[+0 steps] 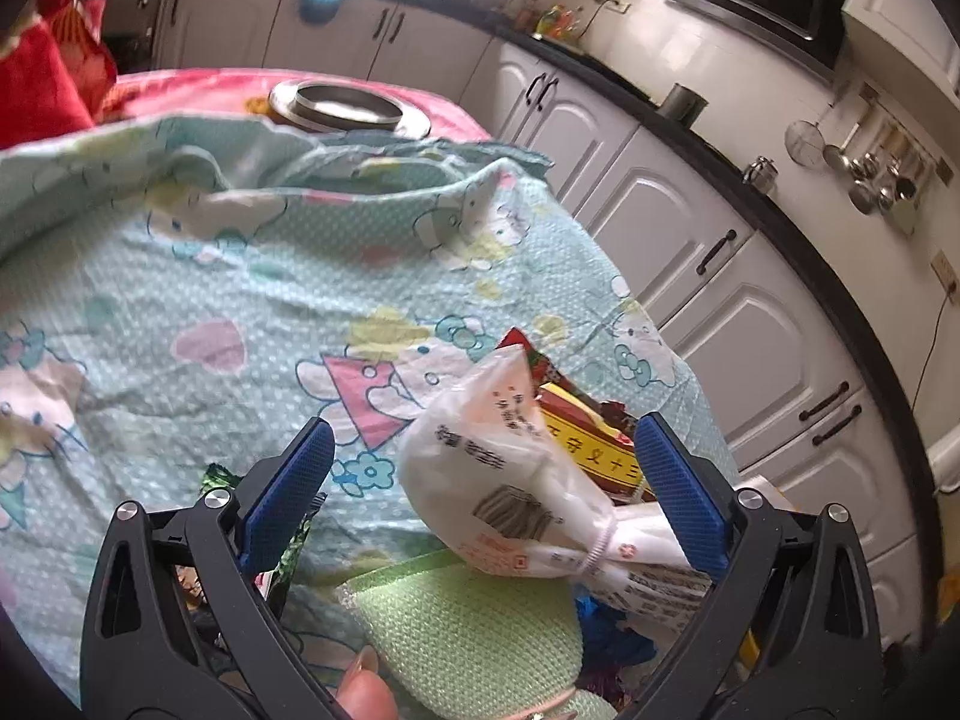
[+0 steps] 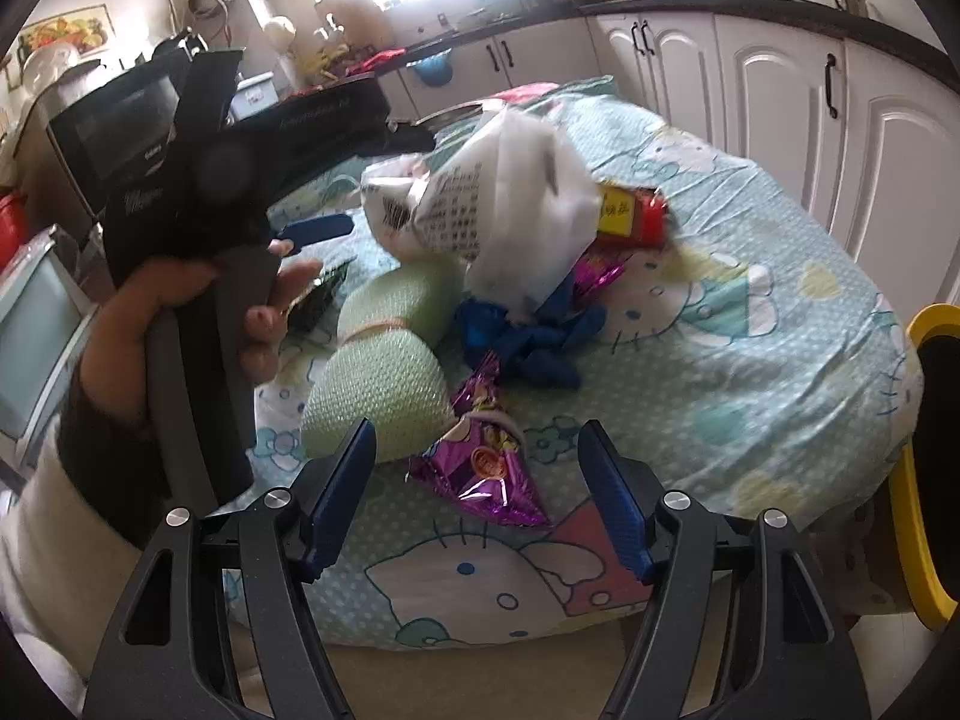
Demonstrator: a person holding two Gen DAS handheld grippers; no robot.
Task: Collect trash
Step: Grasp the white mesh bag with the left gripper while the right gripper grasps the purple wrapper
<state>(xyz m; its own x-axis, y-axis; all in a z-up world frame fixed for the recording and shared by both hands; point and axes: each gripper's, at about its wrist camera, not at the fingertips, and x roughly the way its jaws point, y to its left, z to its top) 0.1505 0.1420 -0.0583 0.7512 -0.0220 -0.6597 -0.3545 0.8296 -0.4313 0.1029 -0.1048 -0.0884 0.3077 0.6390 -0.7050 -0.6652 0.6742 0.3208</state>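
A white printed plastic bag (image 1: 510, 480) hangs between my left gripper's (image 1: 486, 468) wide-open blue pads (image 1: 288, 492); no pad visibly presses it. In the right wrist view the bag (image 2: 516, 204) looks blurred above the table, beside the left gripper (image 2: 360, 180). Under it lie a red-and-yellow packet (image 2: 630, 213), a blue crumpled bag (image 2: 534, 342), a green mesh bundle (image 2: 384, 378) and a purple foil wrapper (image 2: 486, 468). My right gripper (image 2: 480, 480) is open, its tips on either side of the purple wrapper and nearer the camera.
The round table wears a teal cartoon cloth (image 1: 240, 276). A metal bowl (image 1: 348, 108) stands at its far side. White cabinets (image 1: 750, 324) run along the right. A yellow chair (image 2: 924, 468) is at the table's right edge. A dark green wrapper (image 2: 324, 294) lies by the left hand.
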